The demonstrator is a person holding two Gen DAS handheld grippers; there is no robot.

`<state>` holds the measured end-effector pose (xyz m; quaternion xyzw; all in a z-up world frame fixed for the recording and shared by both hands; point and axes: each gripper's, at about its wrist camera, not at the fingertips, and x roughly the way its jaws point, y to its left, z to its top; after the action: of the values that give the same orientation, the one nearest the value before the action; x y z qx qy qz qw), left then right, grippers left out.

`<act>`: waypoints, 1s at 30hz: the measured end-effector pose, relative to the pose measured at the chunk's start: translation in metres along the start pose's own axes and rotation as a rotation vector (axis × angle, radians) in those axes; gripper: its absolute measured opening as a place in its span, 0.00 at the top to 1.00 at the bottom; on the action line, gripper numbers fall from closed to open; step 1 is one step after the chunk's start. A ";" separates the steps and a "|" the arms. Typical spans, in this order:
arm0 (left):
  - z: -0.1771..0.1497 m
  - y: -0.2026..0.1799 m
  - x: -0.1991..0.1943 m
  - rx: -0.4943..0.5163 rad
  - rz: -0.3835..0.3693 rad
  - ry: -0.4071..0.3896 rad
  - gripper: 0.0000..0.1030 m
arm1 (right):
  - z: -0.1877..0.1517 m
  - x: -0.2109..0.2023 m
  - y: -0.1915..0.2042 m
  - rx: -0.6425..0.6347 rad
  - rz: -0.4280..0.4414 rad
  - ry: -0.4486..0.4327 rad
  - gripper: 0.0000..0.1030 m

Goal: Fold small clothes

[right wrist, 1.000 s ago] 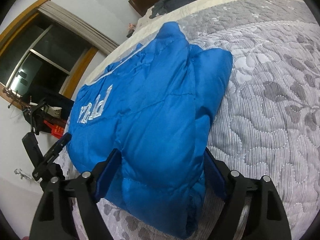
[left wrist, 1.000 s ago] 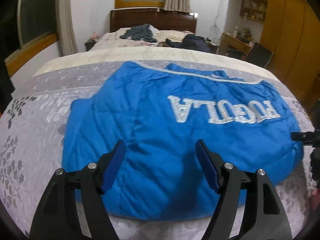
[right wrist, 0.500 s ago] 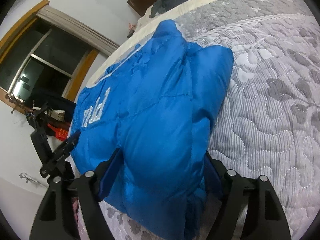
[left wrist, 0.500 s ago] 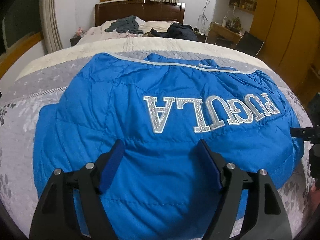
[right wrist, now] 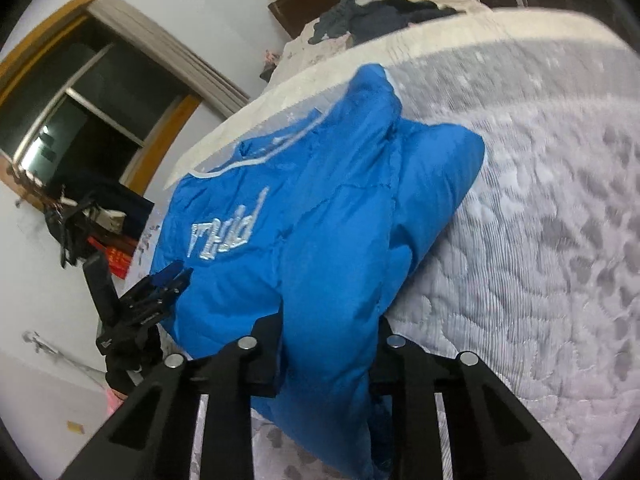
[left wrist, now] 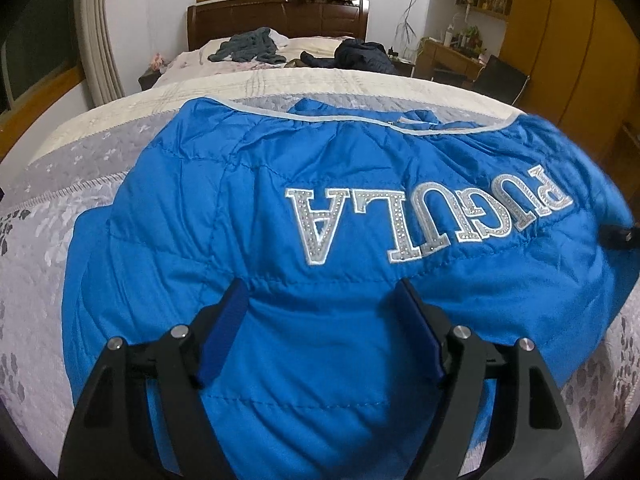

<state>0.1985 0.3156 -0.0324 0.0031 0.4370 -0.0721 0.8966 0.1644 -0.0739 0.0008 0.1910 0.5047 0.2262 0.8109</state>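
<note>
Right gripper (right wrist: 326, 344) (pinching) on jacket (right wrist: 320, 220)

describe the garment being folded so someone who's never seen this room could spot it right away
On the grey floral quilt across the near end of the bed lies a puffy bright blue jacket. The darker clothes are piled far off by the wooden headboard. Only the jacket bears big silver letters, PUGULA.

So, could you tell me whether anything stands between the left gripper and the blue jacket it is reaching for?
Nothing visible does. The left gripper is open, and the blue jacket already bulges between its fingers. The right gripper is shut on the jacket's other end.
</note>
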 end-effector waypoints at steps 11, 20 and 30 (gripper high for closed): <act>0.015 0.028 -0.036 -0.108 -0.106 -0.043 0.28 | 0.035 -0.010 0.116 -0.213 -0.168 0.016 0.76; 0.027 0.070 -0.066 -0.192 -0.155 -0.088 0.28 | 0.044 0.030 0.200 -0.373 -0.255 0.076 0.76; 0.028 0.119 -0.071 -0.352 -0.257 -0.094 0.28 | 0.036 0.094 0.249 -0.455 -0.263 0.142 0.75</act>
<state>0.1927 0.4405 0.0340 -0.2124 0.3974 -0.1085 0.8861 0.1903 0.1809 0.0813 -0.0797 0.5169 0.2394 0.8180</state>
